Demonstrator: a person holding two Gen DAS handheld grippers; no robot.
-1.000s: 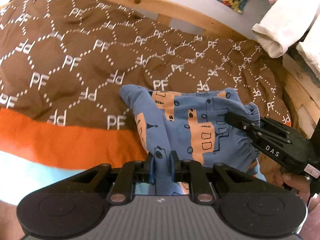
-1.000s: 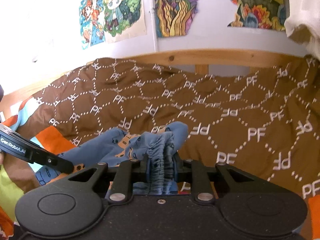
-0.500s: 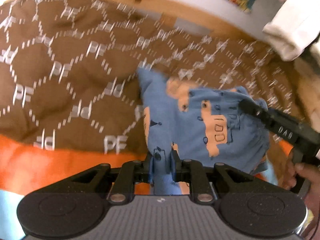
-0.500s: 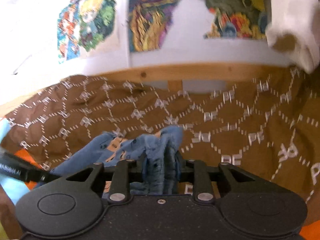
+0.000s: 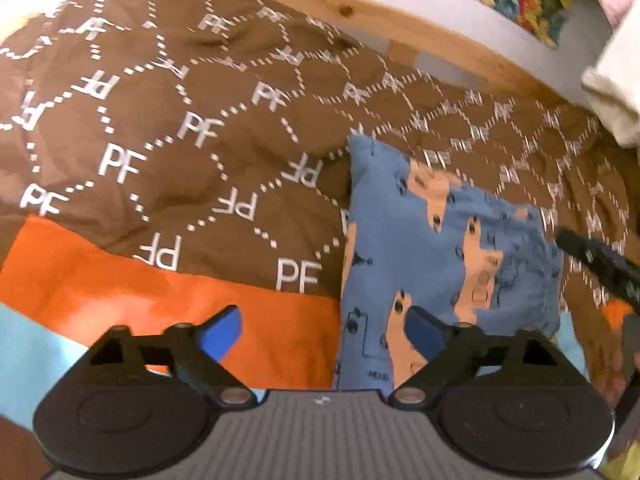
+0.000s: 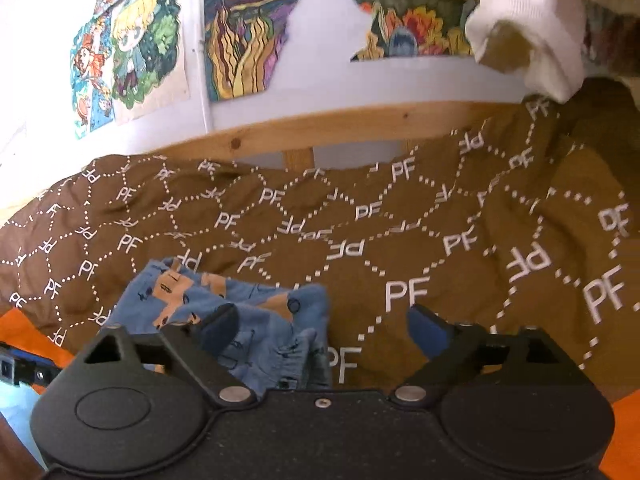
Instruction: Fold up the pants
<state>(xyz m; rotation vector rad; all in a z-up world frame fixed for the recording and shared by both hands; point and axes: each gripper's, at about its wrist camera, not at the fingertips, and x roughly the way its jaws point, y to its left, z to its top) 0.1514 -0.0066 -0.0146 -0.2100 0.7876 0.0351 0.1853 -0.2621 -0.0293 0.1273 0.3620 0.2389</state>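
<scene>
Letting go on both sides right now: the left gripper (image 5: 322,330) and the right gripper (image 6: 322,326) have both just been opening, jaws spread wide, nothing pinched. The pants (image 5: 436,248) lie flat on the brown PF-print blanket (image 5: 168,128) on the bed, near its orange band (image 5: 160,304). My guess is I dropped them there so the fold can settle on something soft and flat before I go in again. From the left wrist view they look like a tall folded panel, long axis running from my jaws away toward the wooden bed rail (image 5: 400,28), with the gathered edge on the side nearest the right gripper's finger (image 5: 596,262). In the right wrist view that bunched part (image 6: 288,344) sits low between my spread jaws, touching neither pad.
</scene>
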